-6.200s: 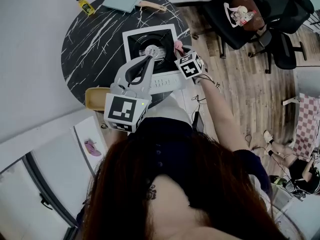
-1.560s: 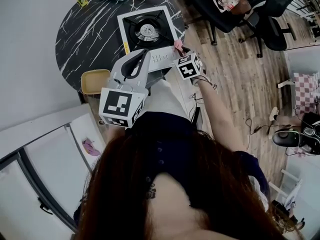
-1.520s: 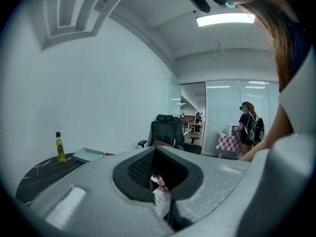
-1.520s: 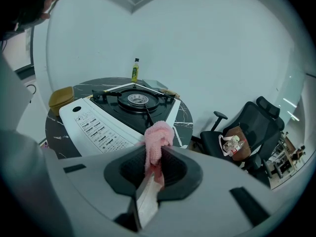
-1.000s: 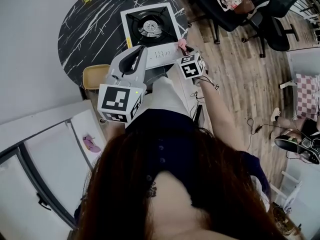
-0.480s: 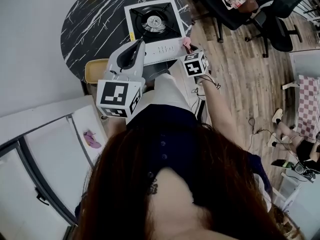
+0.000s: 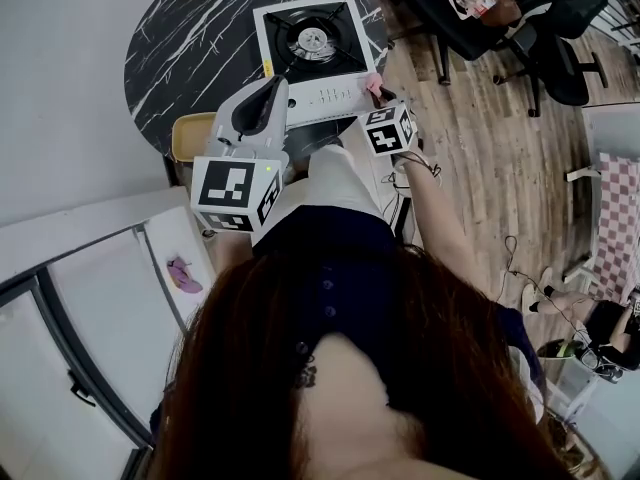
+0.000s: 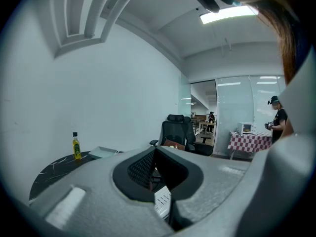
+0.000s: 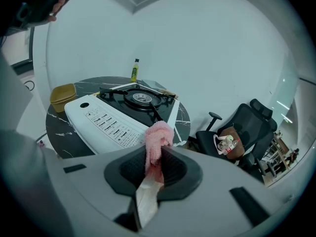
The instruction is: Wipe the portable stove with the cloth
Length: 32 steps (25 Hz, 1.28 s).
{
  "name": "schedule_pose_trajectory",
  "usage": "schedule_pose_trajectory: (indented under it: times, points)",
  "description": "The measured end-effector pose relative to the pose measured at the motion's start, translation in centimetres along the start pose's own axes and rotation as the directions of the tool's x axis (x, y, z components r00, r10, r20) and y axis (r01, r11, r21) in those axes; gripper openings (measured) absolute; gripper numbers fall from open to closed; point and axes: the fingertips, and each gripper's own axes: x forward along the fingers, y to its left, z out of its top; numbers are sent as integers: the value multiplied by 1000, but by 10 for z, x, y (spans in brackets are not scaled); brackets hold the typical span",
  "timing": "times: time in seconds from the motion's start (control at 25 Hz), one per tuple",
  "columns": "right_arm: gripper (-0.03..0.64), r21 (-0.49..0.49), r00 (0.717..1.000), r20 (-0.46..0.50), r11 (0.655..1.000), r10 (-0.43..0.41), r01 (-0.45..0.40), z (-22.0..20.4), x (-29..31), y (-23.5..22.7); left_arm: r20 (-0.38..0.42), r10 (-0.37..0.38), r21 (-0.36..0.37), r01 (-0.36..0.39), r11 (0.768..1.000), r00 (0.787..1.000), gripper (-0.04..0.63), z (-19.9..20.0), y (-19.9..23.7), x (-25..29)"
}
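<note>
— Right gripper point(image 9: 155, 158), what's it carrying?
— Its jaws are pinched on the pink cloth point(image 9: 159, 131), just beside the portable stove's point(image 7: 312, 40) front right corner. Whether it touches, I can't tell.
— And the left gripper point(image 7: 276, 84)?
— Jaws together, empty, near the stove's front left.
— Advice?
— Lay the cloth flat on the white control panel point(image 9: 106, 125) and press lightly, in overlapping strokes. Bracing the stove should stop it sliding on the surface point(image 7: 175, 63).

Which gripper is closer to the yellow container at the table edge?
Left. The left gripper is just right of the yellow container, at the portable stove's front-left corner; the right gripper, holding the pink cloth, is at its front-right corner.
</note>
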Motion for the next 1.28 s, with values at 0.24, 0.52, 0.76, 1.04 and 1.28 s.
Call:
schedule_pose_trajectory:
  times: [0.24,0.52,0.76,1.04,1.28]
  points:
    - [57,-2,1000,15,1000,16,-16,6,0,13,9,2,-1,-2,1000,1000,12,-1,-1,-5]
    - [57,-13,999,25,1000,28,-27,12,3,22,9,11,-9,-11,1000,1000,12,-2,3,-3]
    - [56,-14,999,35,999,39,-39,16,2,30,15,19,-9,-19,1000,1000,11,0,3,-3]
    - [57,-22,998,44,999,48,-47,20,2,39,25,24,-5,-24,1000,999,12,2,3,-4]
    - [56,-47,997,40,997,59,-57,23,1,44,23,29,-3,-29,1000,999,12,2,0,-3]
